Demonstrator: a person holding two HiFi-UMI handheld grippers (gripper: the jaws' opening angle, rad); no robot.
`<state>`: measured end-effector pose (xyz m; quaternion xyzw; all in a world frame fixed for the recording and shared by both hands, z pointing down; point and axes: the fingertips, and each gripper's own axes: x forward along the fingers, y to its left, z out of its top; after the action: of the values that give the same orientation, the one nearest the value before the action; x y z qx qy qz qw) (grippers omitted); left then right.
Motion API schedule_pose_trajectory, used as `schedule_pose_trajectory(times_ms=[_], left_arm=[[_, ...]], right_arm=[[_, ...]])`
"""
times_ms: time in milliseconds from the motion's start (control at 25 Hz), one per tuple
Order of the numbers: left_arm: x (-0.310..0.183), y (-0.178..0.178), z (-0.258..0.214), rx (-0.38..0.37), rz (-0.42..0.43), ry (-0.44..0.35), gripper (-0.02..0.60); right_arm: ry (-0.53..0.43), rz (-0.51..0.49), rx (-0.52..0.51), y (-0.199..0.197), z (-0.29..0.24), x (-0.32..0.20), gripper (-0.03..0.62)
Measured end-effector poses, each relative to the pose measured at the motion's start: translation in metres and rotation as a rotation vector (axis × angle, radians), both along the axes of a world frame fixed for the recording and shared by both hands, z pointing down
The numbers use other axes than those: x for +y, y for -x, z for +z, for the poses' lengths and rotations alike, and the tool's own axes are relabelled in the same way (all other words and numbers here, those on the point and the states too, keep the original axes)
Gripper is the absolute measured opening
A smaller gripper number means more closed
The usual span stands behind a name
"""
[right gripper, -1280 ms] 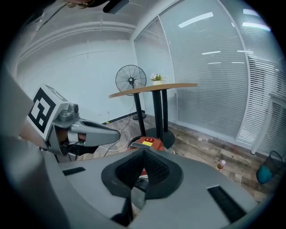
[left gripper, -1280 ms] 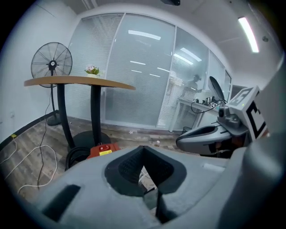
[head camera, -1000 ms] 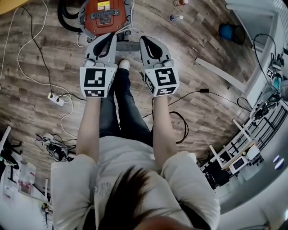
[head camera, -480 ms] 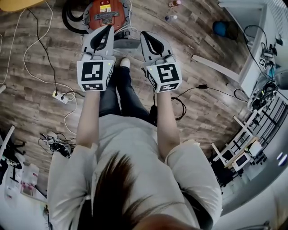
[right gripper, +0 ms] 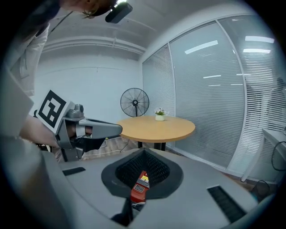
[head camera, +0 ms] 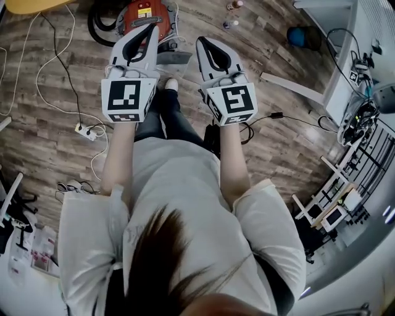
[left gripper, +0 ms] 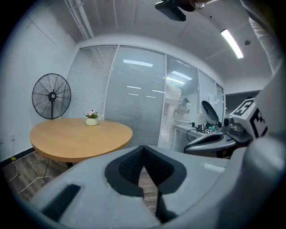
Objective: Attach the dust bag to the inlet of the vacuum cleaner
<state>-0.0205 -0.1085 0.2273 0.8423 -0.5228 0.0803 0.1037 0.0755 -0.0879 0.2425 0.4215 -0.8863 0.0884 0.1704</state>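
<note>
**Head view: both grippers shut and empty, bag not yet picked up**

Object: red canister vacuum cleaner (head camera: 141,11) with an orange label, lying on the wood-plank floor (head camera: 55,148) at its far side, beyond the person's white shoe (head camera: 170,84). A black hose (head camera: 97,23) coils at its left.

Grippers: left gripper (head camera: 150,28) and right gripper (head camera: 201,42) are held side by side above the floor, well apart from the vacuum. Each gripper view shows the jaws closed together with nothing between the pads. In the right gripper view the vacuum shows only as a red sliver through the window behind the jaws.

Step (judgement): approach, before any grasp. Next move calls for locating the dust bag, lowering both grippers to the vacuum, opening the jaws and lining the bag's collar up with the inlet.

Not resolved:
- Dust bag: cannot identify it. A flat grey piece (head camera: 173,57) lies just beside the vacuum; bag, collar or lid, cannot tell.
- Inlet: not visible; the left gripper covers part of the canister, whose top is cut off by the frame.

Surroundings: white power strip (head camera: 87,130), round wooden table (left gripper: 76,136).
</note>
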Motion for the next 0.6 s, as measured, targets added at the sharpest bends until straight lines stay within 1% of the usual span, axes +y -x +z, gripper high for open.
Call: schedule_pose_trajectory(times_ms=[200,360,600], left_arm=[[0.008,-0.002,-0.02,0.002,0.009,-0.02,0.015],[0.013,0.006,-0.035,0.025,-0.013,-0.025,0.015],[0.02,0.016,-0.058,0.02,-0.017,-0.043,0.015]], right_arm=[[-0.028,0.002,-0.028,0.005,-0.025,0.005,0.002],[-0.046,0.003,-0.045,0.009,-0.043,0.01,0.002],[-0.052,0.016,-0.063,0.013,-0.061,0.018,0.002]])
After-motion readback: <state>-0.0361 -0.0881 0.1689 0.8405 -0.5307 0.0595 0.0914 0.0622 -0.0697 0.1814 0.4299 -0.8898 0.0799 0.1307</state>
